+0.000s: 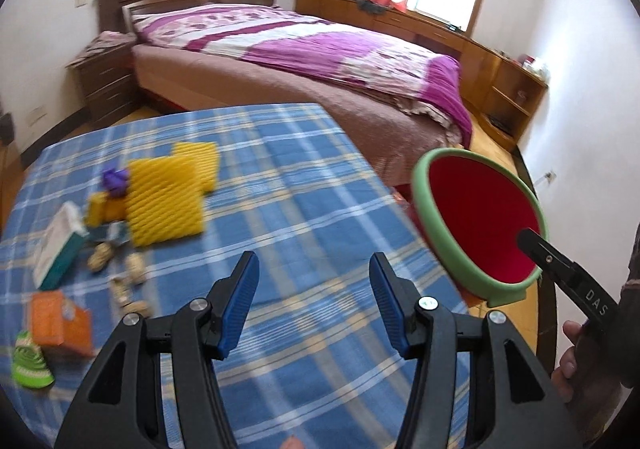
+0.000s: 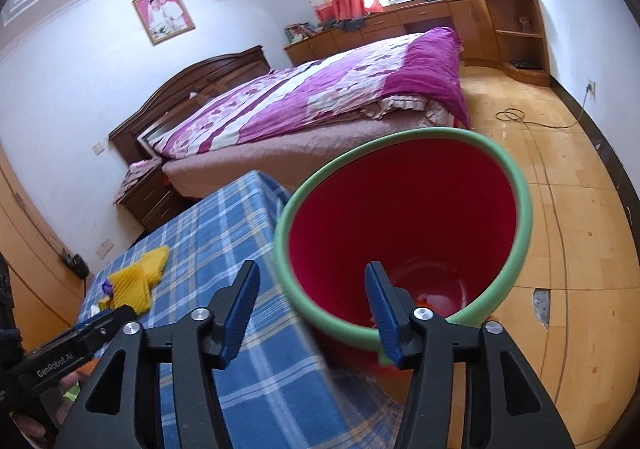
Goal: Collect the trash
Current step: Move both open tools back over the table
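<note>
Beginning with the bench (image 1: 304, 177), draped in a blue plaid cloth: apt to ruck or drag under a low sweep of the jaws, carrying the litter along.

Just beside its right-hand edge, the red bin (image 1: 420, 185) with the green rim, mouth tipped toward the cameras, something orange already at the bottom, its support out of sight. Liable to topple or swing away if knocked, with the right gripper (image 2: 312, 267) astride the near rim, one finger inside and one outside, jaws released and no pad seen pressing the wall. Needs a firm clench before any lift or shift; otherwise a slip and a spill onto the floor.

Over the middle of the cloth, the left gripper (image 1: 314, 269), jaws parted and holding nothing, well apart from the trash at the bench's far left. Blurred over there, so hard to judge edges.

Among that trash, by size:
- Yellow foam netting (image 1: 164, 201): looks light and springy, prone to squirm out of a shallow pinch or snag on the rim instead of dropping in.
- A white and teal box (image 1: 60, 245) and an orange box (image 1: 60, 323): possibly too broad for a clean bite across the wide face.
- A green wrapper (image 1: 30, 365) near the bench's edge: easily nudged off.
- A purple scrap (image 1: 116, 179) touching the netting: likely to ride up with it and fall midway.
- Small pale shells (image 1: 134, 263), scattered: easy to miss or flick away.
</note>
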`<state>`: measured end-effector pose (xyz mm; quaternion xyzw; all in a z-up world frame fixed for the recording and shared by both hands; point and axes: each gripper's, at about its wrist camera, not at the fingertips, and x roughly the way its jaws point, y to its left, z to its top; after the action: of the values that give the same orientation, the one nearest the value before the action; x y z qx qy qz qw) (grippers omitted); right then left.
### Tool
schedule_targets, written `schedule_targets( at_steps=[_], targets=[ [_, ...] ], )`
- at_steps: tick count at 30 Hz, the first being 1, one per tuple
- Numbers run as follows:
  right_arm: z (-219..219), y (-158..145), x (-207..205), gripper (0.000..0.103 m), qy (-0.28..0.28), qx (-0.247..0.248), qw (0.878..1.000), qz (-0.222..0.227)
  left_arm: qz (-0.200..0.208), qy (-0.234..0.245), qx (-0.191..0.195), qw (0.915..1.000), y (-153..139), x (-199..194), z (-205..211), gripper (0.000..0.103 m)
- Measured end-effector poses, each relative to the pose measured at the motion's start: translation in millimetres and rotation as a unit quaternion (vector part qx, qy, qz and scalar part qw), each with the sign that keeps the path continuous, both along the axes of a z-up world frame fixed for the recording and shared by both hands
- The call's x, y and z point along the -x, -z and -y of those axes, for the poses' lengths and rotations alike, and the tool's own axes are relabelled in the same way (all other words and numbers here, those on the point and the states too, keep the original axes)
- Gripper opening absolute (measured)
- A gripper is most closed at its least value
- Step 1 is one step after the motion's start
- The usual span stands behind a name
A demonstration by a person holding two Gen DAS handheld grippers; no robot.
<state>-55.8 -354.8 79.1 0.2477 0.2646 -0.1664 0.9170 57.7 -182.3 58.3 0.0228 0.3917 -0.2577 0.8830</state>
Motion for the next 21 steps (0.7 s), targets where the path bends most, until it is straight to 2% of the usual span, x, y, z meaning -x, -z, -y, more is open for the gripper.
schedule_targets(
  at_steps=[5,7,9,12,21],
  targets=[
    [-22.6,-3.6,-3.8,0.063,-0.021,0.01,1.0,-0.006,0.006,-0.039,0.003,0.9992,-4.6,3.8,-36.3,0.058],
    [-31.8,-4.6,-5.3,0.068,-0.03,0.015,0.999,-0.007,0.009,-0.054,0.001,0.9985,-5.3,6.1,-52.0,0.058],
    [-40.4,-5.5,-7.2,0.069,-0.041,0.016,0.999,-0.008,0.012,-0.066,0.0,0.9977,-6.3,8.3,-63.9,0.059],
    [-56.1,-7.0,-11.2,0.069,-0.061,0.018,0.998,-0.009,0.016,-0.09,-0.001,0.9958,-7.4,11.4,-85.4,0.066],
    [-102.3,-8.0,-19.3,0.071,-0.114,0.035,0.993,-0.016,0.02,-0.159,-0.016,0.9869,-1.5,19.9,-146.9,0.071]
  ],
)
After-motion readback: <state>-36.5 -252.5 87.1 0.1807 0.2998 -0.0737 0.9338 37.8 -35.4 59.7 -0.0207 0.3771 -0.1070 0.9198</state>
